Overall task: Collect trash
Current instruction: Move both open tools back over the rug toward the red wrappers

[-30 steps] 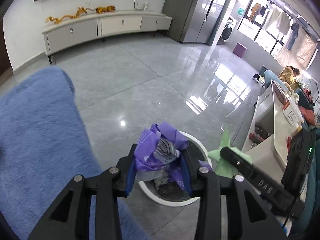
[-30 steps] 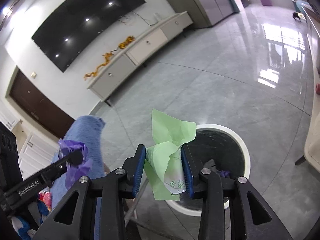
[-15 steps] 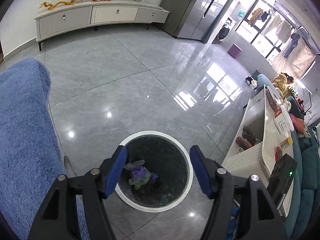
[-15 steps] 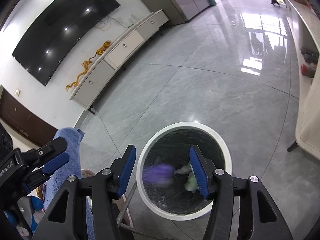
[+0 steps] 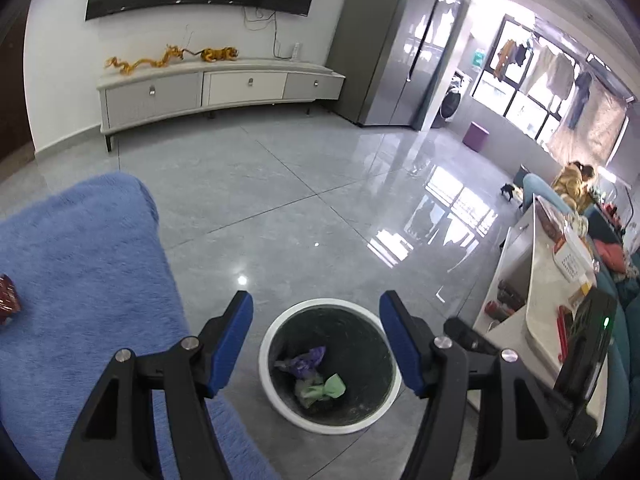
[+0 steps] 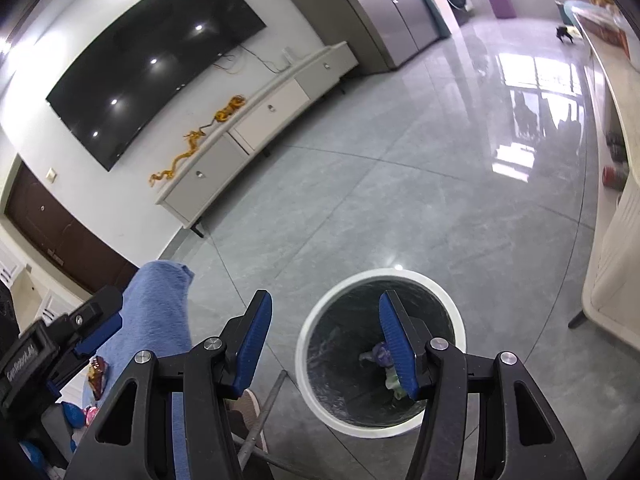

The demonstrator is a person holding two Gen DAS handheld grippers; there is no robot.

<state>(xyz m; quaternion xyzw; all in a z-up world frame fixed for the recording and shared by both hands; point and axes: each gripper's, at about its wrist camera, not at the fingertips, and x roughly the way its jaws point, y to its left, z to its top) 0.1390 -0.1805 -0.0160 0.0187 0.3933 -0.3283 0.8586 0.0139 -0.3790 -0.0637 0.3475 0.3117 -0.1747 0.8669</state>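
A round white-rimmed trash bin with a black liner stands on the grey tile floor. Inside lie a crumpled purple wrapper and a crumpled green wrapper. My left gripper is open and empty, above the bin. The bin also shows in the right wrist view, with the purple wrapper partly hidden by a finger. My right gripper is open and empty, above the bin's left rim. A red snack wrapper lies on the blue cloth.
A blue fluffy cloth covers a surface at the left. More wrappers lie on it in the right wrist view. A cream counter with items stands right of the bin. A TV cabinet lines the far wall.
Both grippers opened and dropped the purple and green wrappers into the bin. Both have since tilted up, showing more of the room.
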